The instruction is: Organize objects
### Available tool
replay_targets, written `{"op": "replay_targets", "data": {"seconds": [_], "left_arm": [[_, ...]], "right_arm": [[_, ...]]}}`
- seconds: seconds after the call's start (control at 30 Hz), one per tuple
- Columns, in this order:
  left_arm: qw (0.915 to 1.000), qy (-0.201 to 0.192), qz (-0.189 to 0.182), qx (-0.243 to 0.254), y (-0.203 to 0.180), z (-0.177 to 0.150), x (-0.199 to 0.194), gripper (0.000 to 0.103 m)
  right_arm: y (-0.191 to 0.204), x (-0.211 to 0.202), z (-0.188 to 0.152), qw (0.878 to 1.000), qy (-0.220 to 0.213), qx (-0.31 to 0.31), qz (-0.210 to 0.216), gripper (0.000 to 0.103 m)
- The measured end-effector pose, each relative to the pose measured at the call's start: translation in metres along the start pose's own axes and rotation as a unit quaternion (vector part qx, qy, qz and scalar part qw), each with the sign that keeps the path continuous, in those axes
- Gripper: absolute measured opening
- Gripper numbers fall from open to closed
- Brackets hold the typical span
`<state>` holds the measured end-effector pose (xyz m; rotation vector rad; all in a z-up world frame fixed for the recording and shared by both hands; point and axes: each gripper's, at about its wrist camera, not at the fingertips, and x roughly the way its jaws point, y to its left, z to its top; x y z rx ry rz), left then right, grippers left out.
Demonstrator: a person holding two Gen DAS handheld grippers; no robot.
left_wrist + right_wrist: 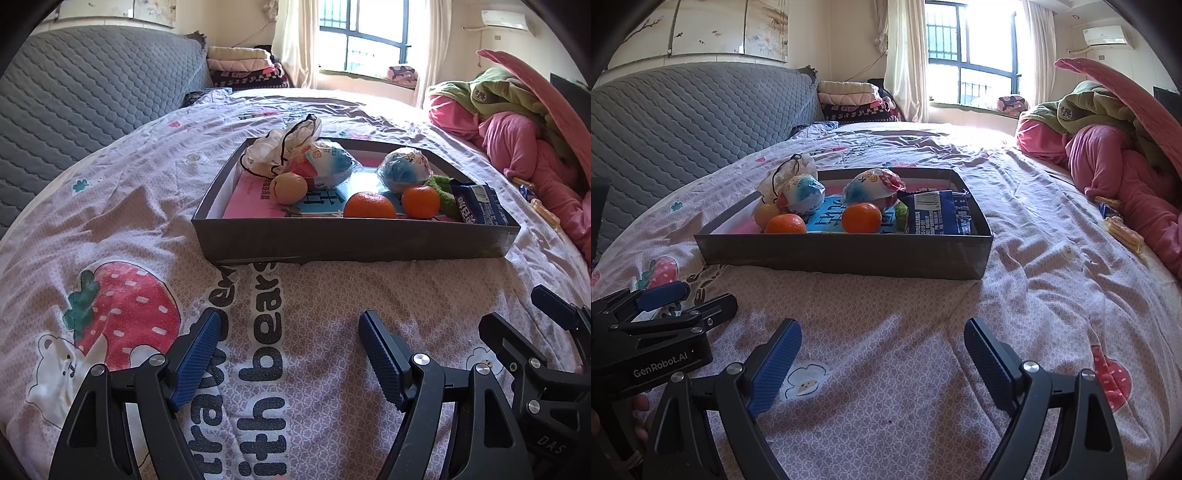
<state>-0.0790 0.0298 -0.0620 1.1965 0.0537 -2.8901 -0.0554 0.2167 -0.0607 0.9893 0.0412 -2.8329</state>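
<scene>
**A:** So where is this one in the task? Both grippers look parked. The left gripper [290, 332] hangs over the bed [332, 295] with its jaws wide apart and nothing between them, and the right gripper [882, 339] is the same, spread and empty, just beside it.

**B:** Yeah, looks like a pause between picks to me. The box [842, 254] sits on the bed ahead of both, already loaded: two oranges [785, 224] near the front wall, a tan ball [288, 188], two wrapped eggs [404, 170], a white bag [280, 147] at the back corner, and a blue packet [940, 218] leaning in the right end.

**A:** Then what's left?

**B:** A couple of snack packs [1123, 230] lie loose on the bed, well off to the right by the pink blanket [1108, 158]. My guess is those go in next.

**A:** Right gripper's job, then?

**B:** Probably. It's nearer that side. It'd need to swing right, drop low and pinch a flat crinkly wrapper off soft bedding, which could easily slip or snag the sheet.
</scene>
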Motion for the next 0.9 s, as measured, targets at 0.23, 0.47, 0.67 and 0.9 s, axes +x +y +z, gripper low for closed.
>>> {"op": "replay_targets", "data": {"seconds": [0.23,0.47,0.67,0.9], "left_arm": [[1.0,0.0,0.001,0.001,0.0002,-0.0004,0.0007,0.078],[1.0,0.001,0.001,0.003,-0.0007,-0.0012,0.0009,0.078],[1.0,0.001,0.001,0.003,-0.0006,-0.0028,0.0009,0.078],[1.0,-0.001,-0.003,0.003,-0.0009,-0.0025,0.001,0.078]], "right_arm": [[-0.0002,-0.0002,-0.0006,1.0,0.0,0.0,0.0,0.09],[0.0001,0.0007,-0.0007,1.0,0.002,0.0,0.0,0.09],[0.0008,0.0023,-0.0008,1.0,0.004,-0.001,0.0,0.09],[0.001,0.0037,-0.0011,1.0,0.007,-0.003,0.0,0.09]]}}
